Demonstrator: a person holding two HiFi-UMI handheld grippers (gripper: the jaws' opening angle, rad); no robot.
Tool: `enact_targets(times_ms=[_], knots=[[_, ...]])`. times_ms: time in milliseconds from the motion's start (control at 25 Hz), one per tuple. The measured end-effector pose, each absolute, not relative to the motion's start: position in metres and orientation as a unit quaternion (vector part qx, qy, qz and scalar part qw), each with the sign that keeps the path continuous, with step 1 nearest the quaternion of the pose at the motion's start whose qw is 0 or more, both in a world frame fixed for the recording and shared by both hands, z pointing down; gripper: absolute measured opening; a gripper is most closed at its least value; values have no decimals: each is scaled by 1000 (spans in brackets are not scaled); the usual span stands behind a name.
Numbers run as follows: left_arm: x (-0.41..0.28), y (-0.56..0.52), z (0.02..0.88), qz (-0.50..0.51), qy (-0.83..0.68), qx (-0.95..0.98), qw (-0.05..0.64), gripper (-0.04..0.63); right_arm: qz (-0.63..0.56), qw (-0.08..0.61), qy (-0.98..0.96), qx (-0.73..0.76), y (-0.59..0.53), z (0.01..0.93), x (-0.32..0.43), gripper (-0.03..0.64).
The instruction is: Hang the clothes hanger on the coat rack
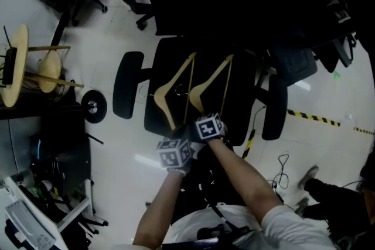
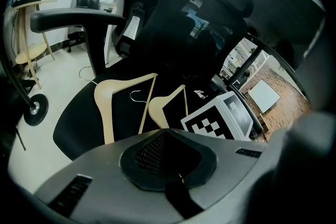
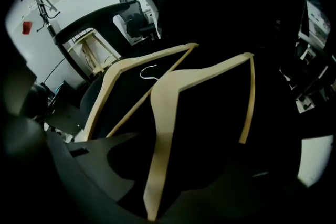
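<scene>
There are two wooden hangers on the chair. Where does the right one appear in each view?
Head view: the right hanger lies at the centre, on the black chair seat.
Left gripper view: just below centre.
Right gripper view: large, in the central foreground.
Shared landmark: the other hanger, directly to its left in every view.

A person wears a white short-sleeved shirt point(image 1: 290, 225), the forearms bare below the sleeve. The left hand-held gripper point(image 1: 177, 136) and the right hand-held gripper point(image 1: 203, 116) each carry a cube faced with black-and-white square markers, the left cube point(image 1: 174, 155) and the right cube point(image 1: 210, 127). The left housing point(image 2: 105, 176) is smooth grey with a dark meshed oval inset point(image 2: 168, 157) and a slotted vent point(image 2: 71, 194). The right housing point(image 3: 89, 165) looks dark grey.
</scene>
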State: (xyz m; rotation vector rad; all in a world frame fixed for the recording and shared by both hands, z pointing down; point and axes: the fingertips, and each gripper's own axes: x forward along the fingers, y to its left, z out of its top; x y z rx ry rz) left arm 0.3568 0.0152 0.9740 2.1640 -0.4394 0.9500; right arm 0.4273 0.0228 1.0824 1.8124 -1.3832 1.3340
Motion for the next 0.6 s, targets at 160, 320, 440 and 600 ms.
enact_targets(times_ms=[160,320,440,600], knots=[[352,13,976,371,-174,837,362,-8,495,247,-507,661,24,1082,429,120],[351,11,969,368,-177,839,360,-8,503,230,-508,661,26,1072,430,114],[350,9,960,365,-179,841,358,-8,502,214,-513,662,27,1056,429,112],[348,9,939,359,-185,843,355,-8,504,181,-519,666,30,1027,427,110]])
